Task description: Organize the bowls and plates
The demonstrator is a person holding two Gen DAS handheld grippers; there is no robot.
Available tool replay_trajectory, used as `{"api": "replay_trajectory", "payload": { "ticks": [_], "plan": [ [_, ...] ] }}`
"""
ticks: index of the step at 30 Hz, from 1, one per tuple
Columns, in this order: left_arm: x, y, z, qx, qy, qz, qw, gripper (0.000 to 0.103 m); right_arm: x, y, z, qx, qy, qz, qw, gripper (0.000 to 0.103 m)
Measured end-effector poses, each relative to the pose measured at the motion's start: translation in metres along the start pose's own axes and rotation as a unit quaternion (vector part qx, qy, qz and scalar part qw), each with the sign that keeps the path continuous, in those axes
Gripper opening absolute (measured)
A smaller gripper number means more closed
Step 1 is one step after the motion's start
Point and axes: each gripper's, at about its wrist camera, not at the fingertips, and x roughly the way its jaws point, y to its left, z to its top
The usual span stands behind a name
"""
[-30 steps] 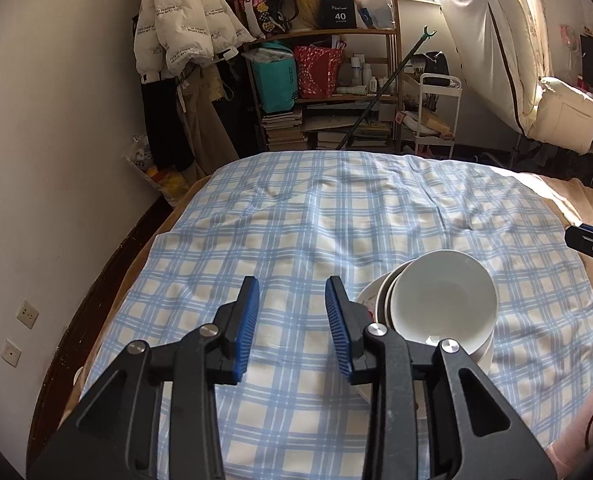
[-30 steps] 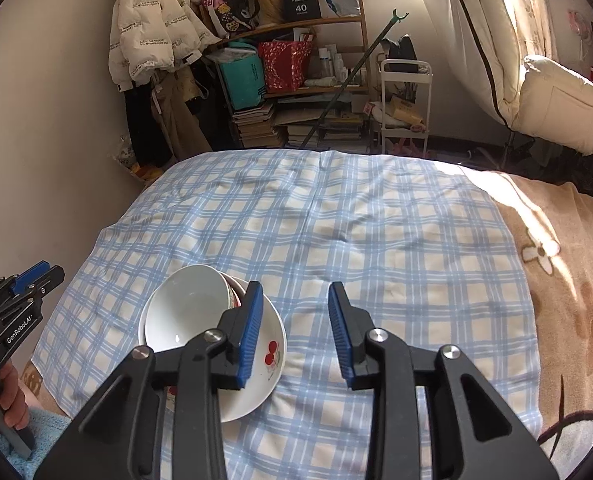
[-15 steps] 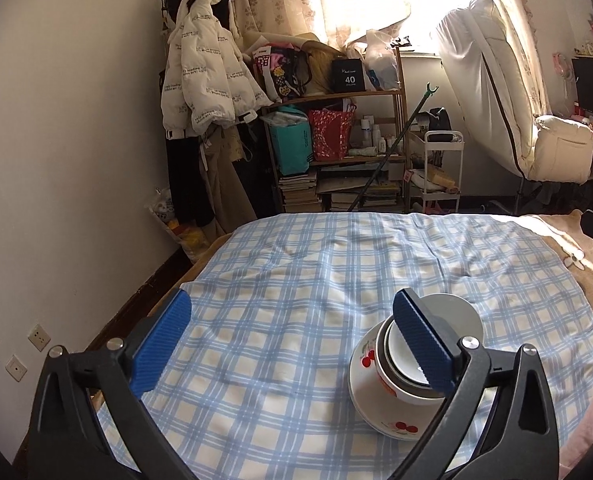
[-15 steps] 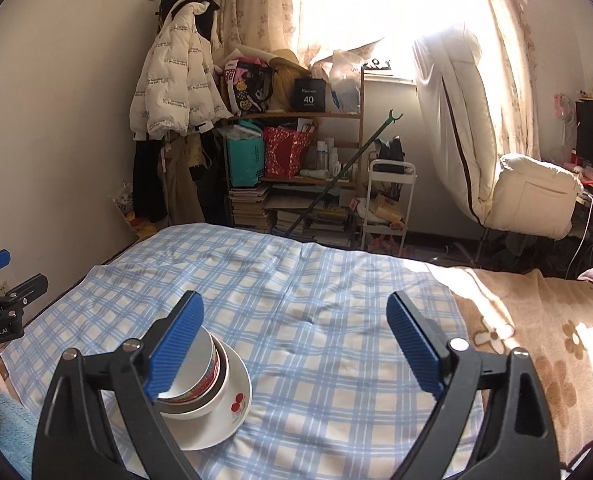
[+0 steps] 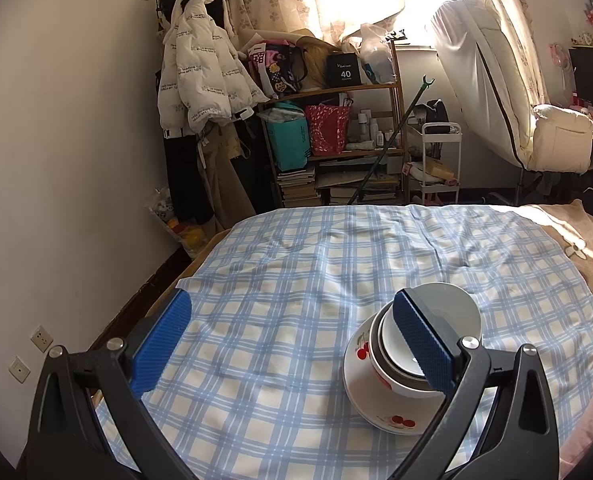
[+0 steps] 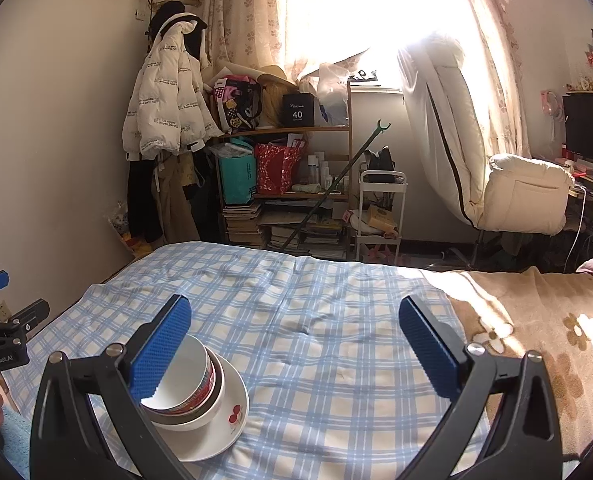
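White bowls (image 5: 436,320) sit nested on a cherry-print plate (image 5: 360,372) on the blue checked cloth (image 5: 296,280). In the right wrist view the same bowl stack (image 6: 188,384) and plate (image 6: 232,412) lie at lower left. My left gripper (image 5: 292,344) is wide open and empty, its right finger in front of the stack. My right gripper (image 6: 294,350) is wide open and empty, its left finger in front of the bowls. The left gripper's body (image 6: 4,344) shows at the right wrist view's left edge.
The checked cloth covers a bed beside a brown floral blanket (image 6: 536,320). Behind stand a cluttered shelf (image 5: 336,136), a hung white jacket (image 5: 200,80), a small white cart (image 6: 380,216) and a cream chair (image 6: 524,196).
Both grippers opened from nearly shut to wide open and pulled back and tilted up, so the bowl stack now looks lower and the room fills the view.
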Motion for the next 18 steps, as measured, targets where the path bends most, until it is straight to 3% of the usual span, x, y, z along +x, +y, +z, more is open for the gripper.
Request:
{"api": "replay_trajectory", "payload": {
  "ticks": [18],
  "plan": [
    [0.016,0.004,-0.003,-0.009,0.023,0.014,0.9996,0.1,0.013,0.007,-0.007,-0.006,0.021,0.007,1.0,0.103]
  ]
}}
